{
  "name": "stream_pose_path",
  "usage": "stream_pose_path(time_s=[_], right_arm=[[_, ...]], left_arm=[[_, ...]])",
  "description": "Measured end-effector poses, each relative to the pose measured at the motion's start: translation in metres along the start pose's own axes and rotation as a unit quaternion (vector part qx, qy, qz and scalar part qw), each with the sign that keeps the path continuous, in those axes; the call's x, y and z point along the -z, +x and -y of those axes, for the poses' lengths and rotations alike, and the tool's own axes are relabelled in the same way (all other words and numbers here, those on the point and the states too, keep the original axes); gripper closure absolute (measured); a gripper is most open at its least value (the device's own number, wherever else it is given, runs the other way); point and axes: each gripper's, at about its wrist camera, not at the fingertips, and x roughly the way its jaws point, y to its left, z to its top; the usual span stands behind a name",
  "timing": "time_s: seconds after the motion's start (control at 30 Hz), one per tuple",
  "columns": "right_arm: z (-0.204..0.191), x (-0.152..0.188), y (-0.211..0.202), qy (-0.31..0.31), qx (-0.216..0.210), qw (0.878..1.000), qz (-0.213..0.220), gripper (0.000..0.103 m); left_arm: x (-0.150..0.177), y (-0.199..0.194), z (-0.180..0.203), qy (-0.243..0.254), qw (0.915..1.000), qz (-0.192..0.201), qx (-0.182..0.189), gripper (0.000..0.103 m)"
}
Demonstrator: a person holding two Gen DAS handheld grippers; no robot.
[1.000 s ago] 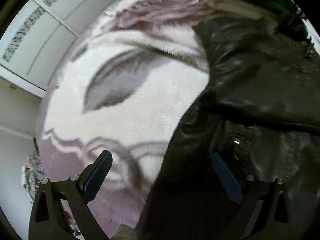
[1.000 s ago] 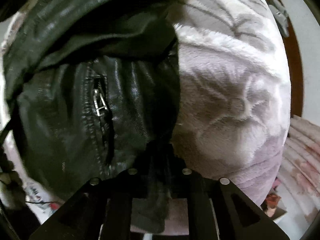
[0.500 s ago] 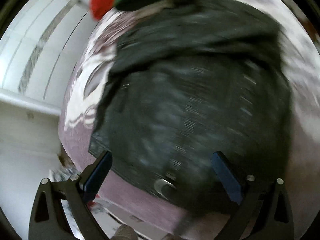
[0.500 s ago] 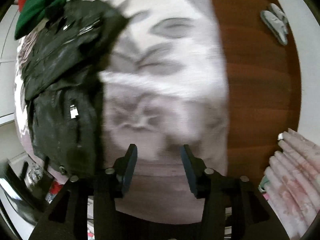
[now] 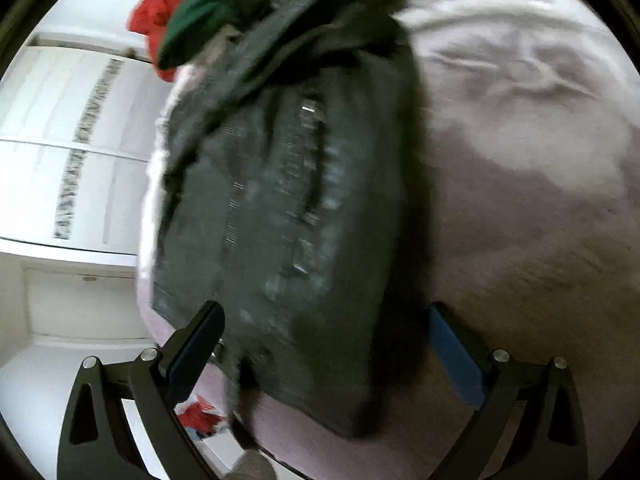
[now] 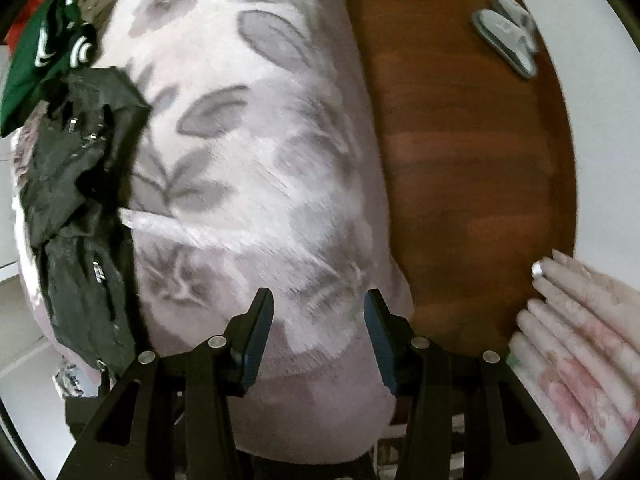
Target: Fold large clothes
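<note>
**A:** So the black jacket (image 5: pixel 288 208) sits folded-ish on the bed (image 5: pixel 520 200), near its edge by the wardrobe (image 5: pixel 60 140). Biggest risk imo: slick leather, the fold slides open or it slips off that edge if nudged.

**B:** Yeah, and the green garment (image 5: pixel 200 12) beside the collar could snag. Where's it sit vs each hand-held gripper?

**A:** Left hand-held gripper (image 5: pixel 324 356) hangs above the hem, spread wide, holding nothing. Right hand-held gripper (image 6: pixel 318 332) is partly spread, also holding nothing, over bare blanket; jacket's well off to its left.

Home bedroom, plush floral blanket (image 6: pixel 256 184), wooden floor (image 6: pixel 472 152), slippers (image 6: pixel 506 34)
</note>
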Motion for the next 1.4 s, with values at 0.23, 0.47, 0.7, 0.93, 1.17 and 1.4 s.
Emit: stream_pose_path(time_s=[0.23,0.47,0.7,0.93,1.17,1.4], right_arm=[[-0.057,-0.074,0.043,-0.024,-0.233,0.972,-0.014,0.044],[-0.082,-0.132,0.107,0.058,-0.309,0.948,-0.049,0.043],[-0.098,-0.128,0.091,0.084,-0.307,0.948,-0.004,0.097],[-0.163,-0.122,0.008,0.018,-0.256,0.966,0.034,0.099],[-0.287,-0.122,-0.052,-0.086,-0.218,0.971,0.047,0.099],[-0.436,-0.114,-0.064,-0.17,-0.152,0.972,0.048,0.1]], left_arm=[[-0.009,0.011,-0.042,-0.06,0.998,-0.001,0.019,0.029],[-0.008,0.002,-0.041,-0.062,0.9942,0.019,0.086,0.092],[-0.006,-0.003,-0.06,-0.086,0.9897,0.036,0.109,0.094],[-0.007,-0.005,-0.12,-0.148,0.9795,0.044,0.129,0.095],[0.0,0.008,-0.209,-0.238,0.9544,0.044,0.175,0.095],[0.015,0.047,-0.287,-0.298,0.9266,0.046,0.225,0.095]])
